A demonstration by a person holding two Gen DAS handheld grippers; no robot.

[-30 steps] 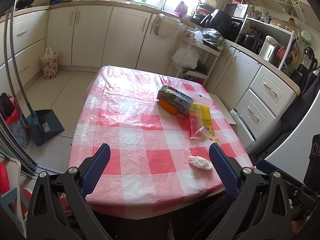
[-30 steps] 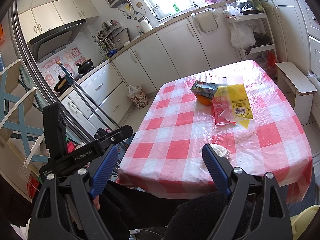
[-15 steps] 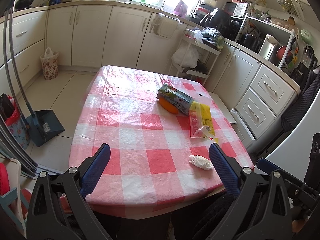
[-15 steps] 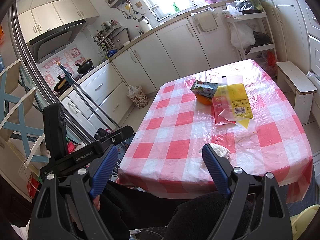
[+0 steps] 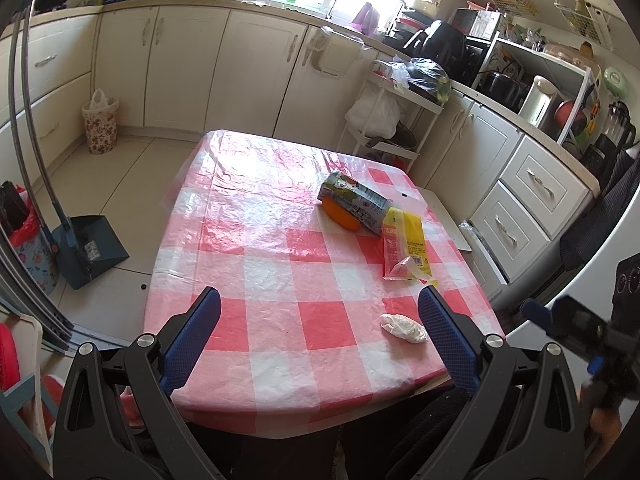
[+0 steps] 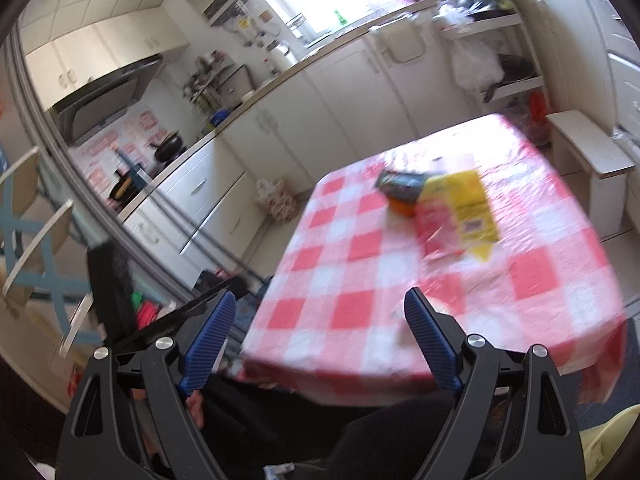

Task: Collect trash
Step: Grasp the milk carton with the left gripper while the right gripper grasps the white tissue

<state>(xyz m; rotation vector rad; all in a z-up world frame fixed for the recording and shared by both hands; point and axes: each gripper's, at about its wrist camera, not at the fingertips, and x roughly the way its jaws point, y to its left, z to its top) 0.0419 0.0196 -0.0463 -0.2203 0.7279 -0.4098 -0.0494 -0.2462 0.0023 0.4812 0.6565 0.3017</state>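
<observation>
Your right tongs, open and empty, have begun moving: that view is now blurred and the worktop sits higher in frame | left tongs open, unmoved | crumpled tissue at lower right, wrappers and carton centre right | collection only starting, by my judgement.

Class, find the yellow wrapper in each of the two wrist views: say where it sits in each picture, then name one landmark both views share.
Left wrist view: the yellow wrapper lies right of centre, against the green carton.
Right wrist view: the same wrapper, blurred, lies upper right of centre.
Shared landmark: the floral bin by the cabinets.
</observation>
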